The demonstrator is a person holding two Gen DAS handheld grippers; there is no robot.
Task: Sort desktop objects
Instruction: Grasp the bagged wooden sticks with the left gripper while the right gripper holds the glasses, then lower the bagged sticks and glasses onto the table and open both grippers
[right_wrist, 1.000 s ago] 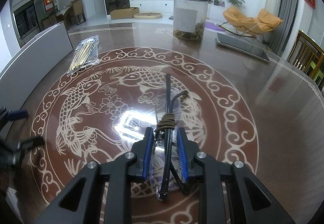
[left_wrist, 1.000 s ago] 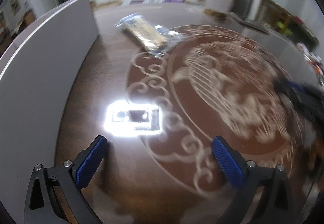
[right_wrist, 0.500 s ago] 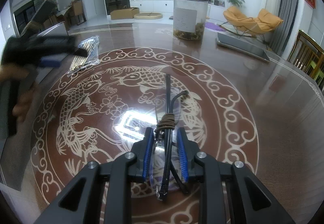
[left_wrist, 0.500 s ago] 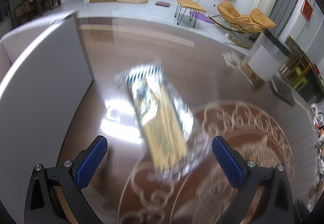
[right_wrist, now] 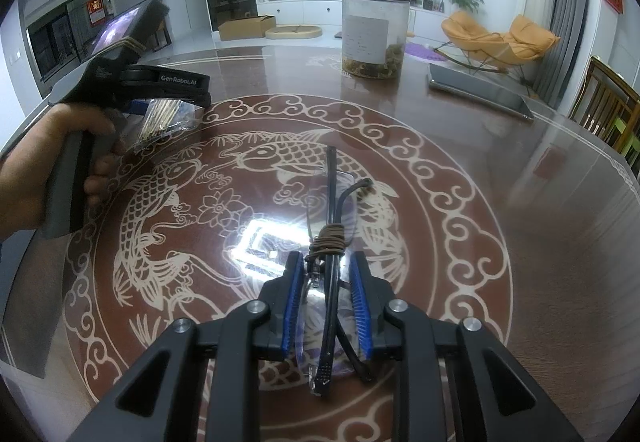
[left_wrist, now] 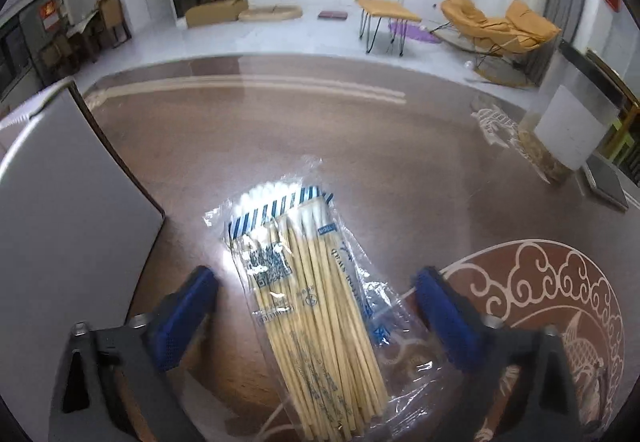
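Note:
A clear packet of wooden cotton swabs lies on the brown table. My left gripper reaches down over it, one blue pad on each side. Its jaws are closing, and neither pad presses on the plastic. In the right wrist view the same packet shows under the left tool, which a hand holds. My right gripper is shut on folded rimless glasses with a brown cord wound round the temples. The glasses stick forward over the carp inlay.
A white panel stands close at the packet's left. A tall clear jar with a white label stands at the far side of the table. A dark flat tablet lies to its right. Wooden chairs stand at the right edge.
My left gripper has swept across the table to the swab packet and now straddles it, with its jaws narrower than before. The right gripper and the glasses have not moved.

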